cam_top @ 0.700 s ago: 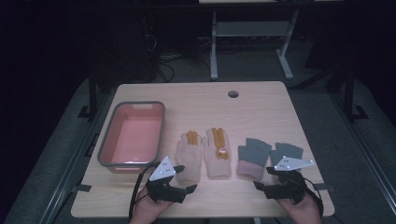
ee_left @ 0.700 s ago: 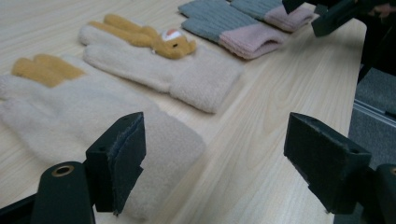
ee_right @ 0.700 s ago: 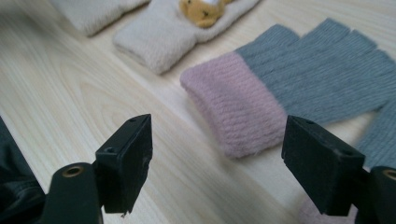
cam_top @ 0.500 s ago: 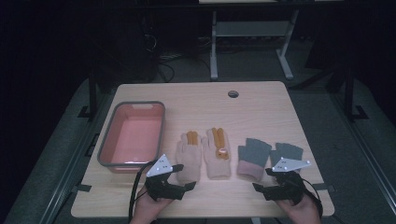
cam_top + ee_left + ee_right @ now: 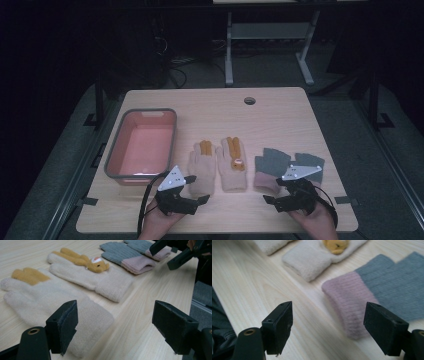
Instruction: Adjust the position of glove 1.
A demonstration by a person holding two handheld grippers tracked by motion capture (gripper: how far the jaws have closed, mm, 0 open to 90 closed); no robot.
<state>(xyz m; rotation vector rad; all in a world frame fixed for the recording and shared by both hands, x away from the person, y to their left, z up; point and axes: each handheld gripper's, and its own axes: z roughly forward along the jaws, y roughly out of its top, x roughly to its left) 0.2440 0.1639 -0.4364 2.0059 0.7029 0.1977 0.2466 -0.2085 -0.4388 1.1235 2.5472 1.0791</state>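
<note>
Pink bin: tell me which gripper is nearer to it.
Left. The left gripper sits just off the pink bin's near right corner, by the cream gloves. The right gripper is far across the table, at the grey gloves.

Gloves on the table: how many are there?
4, side by side near the front edge: two cream gloves, left and right, in the middle; two grey gloves with pink cuffs, one beside another, at right. None looks hidden.
</note>
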